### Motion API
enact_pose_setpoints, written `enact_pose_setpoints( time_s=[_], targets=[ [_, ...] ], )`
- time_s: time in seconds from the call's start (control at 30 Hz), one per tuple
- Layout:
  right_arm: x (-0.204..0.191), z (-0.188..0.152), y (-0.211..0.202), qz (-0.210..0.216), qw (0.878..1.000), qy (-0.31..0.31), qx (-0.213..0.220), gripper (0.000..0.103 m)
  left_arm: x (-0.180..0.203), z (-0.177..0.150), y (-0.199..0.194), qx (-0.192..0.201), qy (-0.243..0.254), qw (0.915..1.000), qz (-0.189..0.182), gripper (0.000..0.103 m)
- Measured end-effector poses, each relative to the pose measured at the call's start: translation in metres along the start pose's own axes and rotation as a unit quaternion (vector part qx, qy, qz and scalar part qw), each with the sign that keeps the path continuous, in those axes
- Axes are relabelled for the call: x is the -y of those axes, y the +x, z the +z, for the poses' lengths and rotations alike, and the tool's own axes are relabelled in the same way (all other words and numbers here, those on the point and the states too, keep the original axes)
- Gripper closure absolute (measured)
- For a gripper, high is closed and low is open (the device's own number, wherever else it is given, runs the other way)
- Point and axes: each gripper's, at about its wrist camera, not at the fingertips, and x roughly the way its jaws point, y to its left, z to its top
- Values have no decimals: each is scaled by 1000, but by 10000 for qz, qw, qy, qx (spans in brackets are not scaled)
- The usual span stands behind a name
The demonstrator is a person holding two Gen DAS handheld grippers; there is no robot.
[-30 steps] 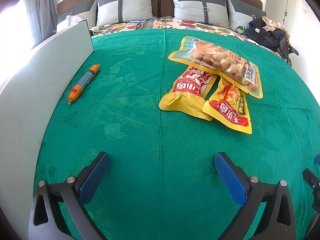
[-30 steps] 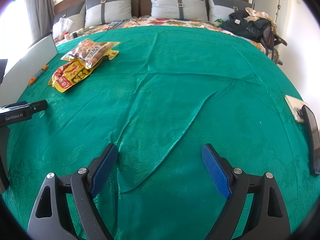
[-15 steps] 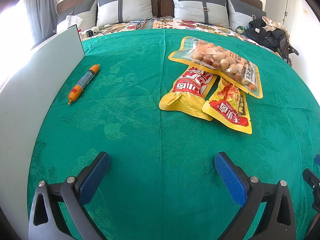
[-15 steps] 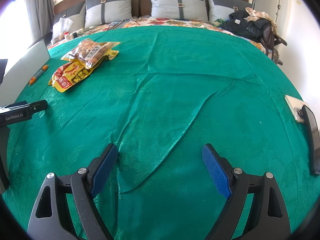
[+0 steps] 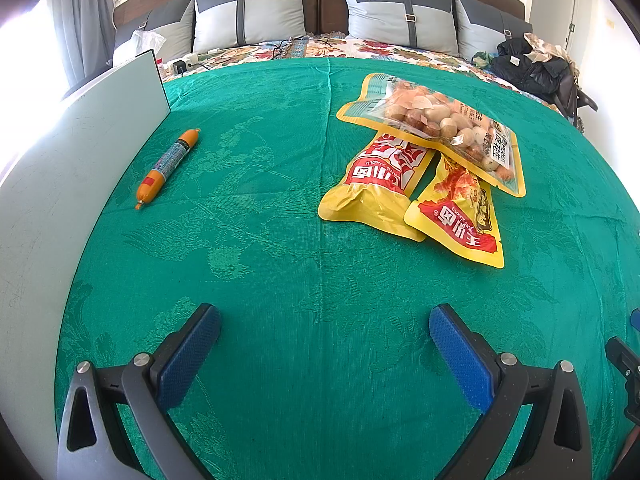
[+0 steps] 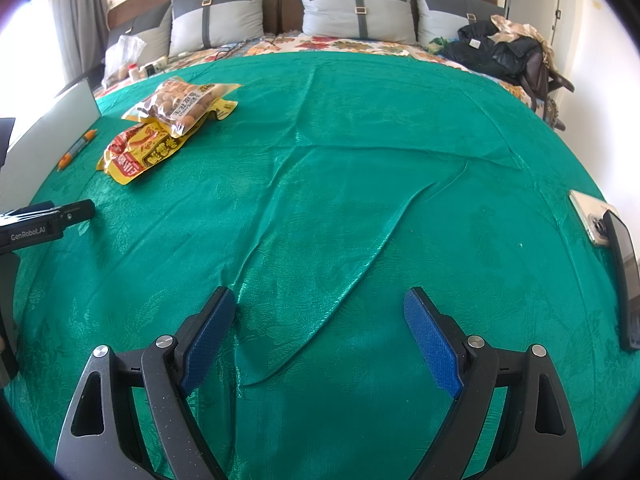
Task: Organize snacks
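- Green patterned bedspread (image 5: 280,200) covers a bed whose headboard end, at 12 o'clock in both wrist views, carries grey cushions (image 5: 248,16) and a strip of floral bedding (image 6: 340,46).
- A pale flat board (image 5: 80,152) stands on edge along the bed's side from 8 to 10 o'clock in the left wrist view.
- An orange wrapped sausage stick (image 5: 168,166) lies on the bedspread just beside that board, at about 10 o'clock, well apart from the other snacks.
- At about 1 o'clock in the same view three packets overlap: a clear-fronted peanut bag (image 5: 436,124) with a yellow border lies on top, its lower edge over the upper ends of two yellow-and-red snack pouches.
- The left yellow pouch (image 5: 380,184) and the right yellow pouch (image 5: 464,216) lie side by side, touching along their inner edges.
- The left hand-held gripper (image 5: 324,324) sits at 6 o'clock with its blue-padded jaws spread wide apart over bare cloth, nothing between them.
- The right hand-held gripper (image 6: 320,316) likewise has its jaws wide apart, above a long crease in the bedspread, holding nothing.
- In the right wrist view the snack pile sits at about 10 o'clock, well away from that gripper.
- Two phones (image 6: 600,224) lie at 3 o'clock near the bed's edge, and dark clothing (image 6: 500,52) is heaped at about 1 o'clock.
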Motion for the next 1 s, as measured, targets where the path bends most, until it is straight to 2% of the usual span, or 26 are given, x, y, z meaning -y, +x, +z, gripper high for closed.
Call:
enact_pose_setpoints(
  time_s=[0.17, 0.2, 0.27, 0.3, 0.33, 0.43, 0.47, 0.6, 0.67, 0.73, 0.8, 0.87, 0.9, 0.93, 0.97, 1.0],
  targets=[
    [1, -1, 0, 14, 10000, 4, -1, 14, 1, 0, 0, -54, -11, 10000, 11, 0],
    [0, 0, 0, 18, 10000, 4, -2, 14, 1, 1, 0, -203, 103, 9997, -66, 0],
    [0, -1, 1, 18, 10000, 5, -2, 13, -2, 9, 1, -788, 348, 9960, -241, 0],
    [0, -1, 1, 16, 10000, 6, -2, 13, -6, 16, 0, -1000, 400, 9937, -314, 1],
    [0, -1, 1, 15, 10000, 6, -2, 13, -13, 25, -3, -1033, 421, 9930, -398, 1],
    [0, -1, 0, 16, 10000, 6, -2, 13, -43, 67, -18, -652, 275, 9966, -419, 1],
    [-1, 0, 1, 18, 10000, 4, -4, 13, -54, 81, -16, -636, 186, 9971, -385, 1],
    [-3, 0, 1, 24, 10000, -8, -10, 12, -89, 115, 22, -1103, -143, 9935, -234, 1],
    [-3, 0, 1, 21, 10000, -9, -10, 12, -98, 121, 41, -1268, -211, 9916, -116, 6],
    [-3, 0, 1, 22, 10000, -8, -10, 12, -104, 124, 52, -1311, -206, 9912, -23, 21],
    [-3, 0, 1, 22, 10000, -8, -9, 12, -106, 125, 58, -1275, -169, 9916, 107, 27],
    [-3, 0, 1, 22, 10000, -7, -10, 12, -110, 123, 63, -1227, -173, 9922, 146, 46],
    [-3, 0, 1, 22, 10000, -7, -10, 12, -113, 121, 65, -1230, -234, 9920, 128, 65],
    [-3, 0, 1, 22, 10000, -7, -10, 12, -116, 121, 62, -1094, -296, 9935, 114, 71],
    [-3, 0, 1, 22, 10000, -7, -9, 12, -119, 119, 62, -1080, -384, 9934, 12, 84],
    [-3, 0, 1, 21, 10000, -8, -10, 12, -122, 118, 61, -1028, -425, 9938, 10, 88]
  ],
)
